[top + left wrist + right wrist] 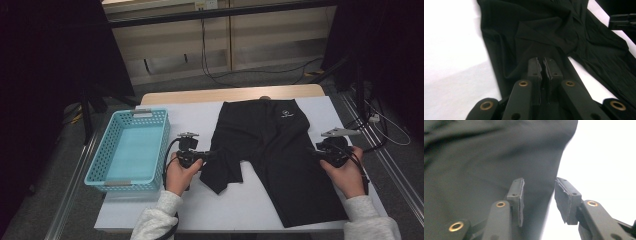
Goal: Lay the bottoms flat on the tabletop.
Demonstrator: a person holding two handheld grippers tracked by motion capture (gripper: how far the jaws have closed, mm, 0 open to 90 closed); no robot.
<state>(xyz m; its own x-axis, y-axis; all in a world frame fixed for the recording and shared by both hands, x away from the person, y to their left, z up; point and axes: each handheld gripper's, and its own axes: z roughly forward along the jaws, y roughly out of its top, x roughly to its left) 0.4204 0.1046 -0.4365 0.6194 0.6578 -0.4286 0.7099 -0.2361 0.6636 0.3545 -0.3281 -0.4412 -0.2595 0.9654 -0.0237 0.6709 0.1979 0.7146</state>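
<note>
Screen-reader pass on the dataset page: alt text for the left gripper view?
The left tongs are shut on a fold of black shorts spread over a white table. The fabric bunches into creases just ahead of them, and part of the other tongs shows at the upper right edge.

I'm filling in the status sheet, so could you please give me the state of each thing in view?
black shorts: spread flat on the table, left leg partly folded up.
left gripper: shut on the shorts' left leg.
right gripper: open, at the shorts' right edge, gripping nothing.
blue basket: upright, empty.
</note>
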